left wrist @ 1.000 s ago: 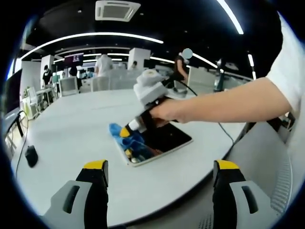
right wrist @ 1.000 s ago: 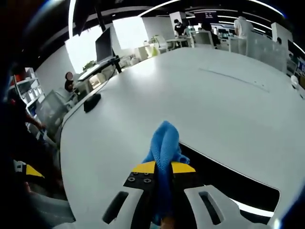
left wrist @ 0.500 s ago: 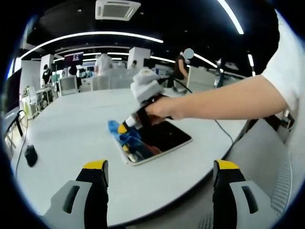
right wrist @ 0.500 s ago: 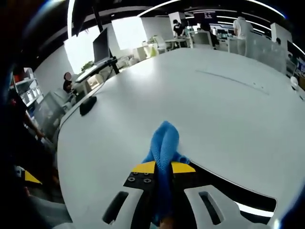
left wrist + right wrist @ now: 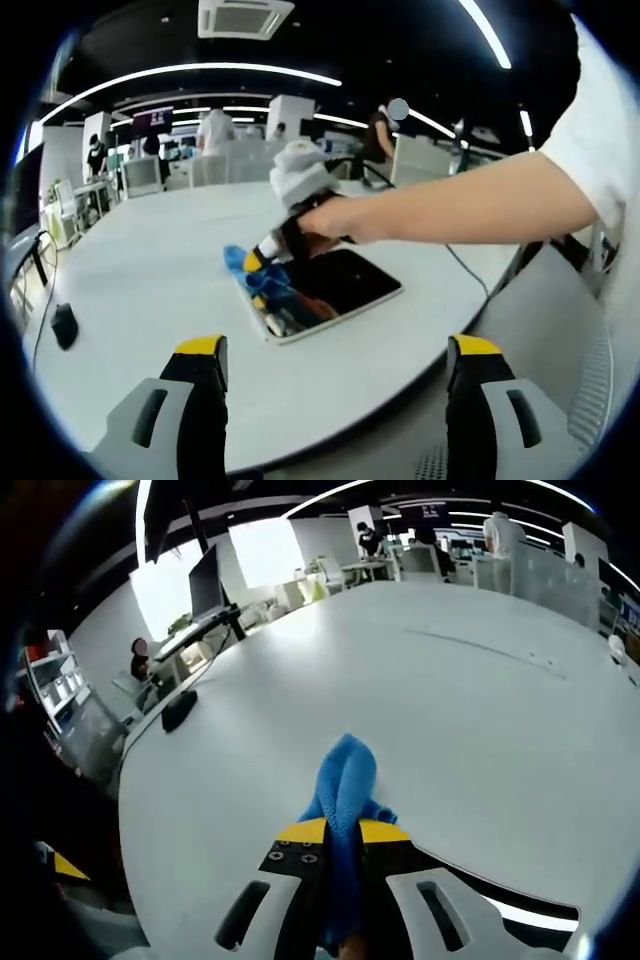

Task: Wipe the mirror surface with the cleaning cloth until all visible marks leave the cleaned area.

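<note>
Right claw (image 5: 343, 832) is clamped on the blue cleaning cloth (image 5: 343, 780), pressed at the mirror (image 5: 335, 285) edge on the white bench (image 5: 150, 270); cloth judged soft, light; mirror rigid, fragile; left claw (image 5: 335, 370) stands wide, empty.

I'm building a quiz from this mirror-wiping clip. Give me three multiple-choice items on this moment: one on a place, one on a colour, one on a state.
1. Where is the cloth?
A. on the mirror's left end
B. beside the mouse
C. off the table

2. What colour is the cloth?
A. red
B. blue
C. white

3. How is the right gripper?
A. open
B. shut on the cloth
C. shut on the mouse

Answers: 1 A, the left gripper view shows it at that end; 2 B, it is blue in both views; 3 B, the cloth sits pinched between its jaws.
</note>
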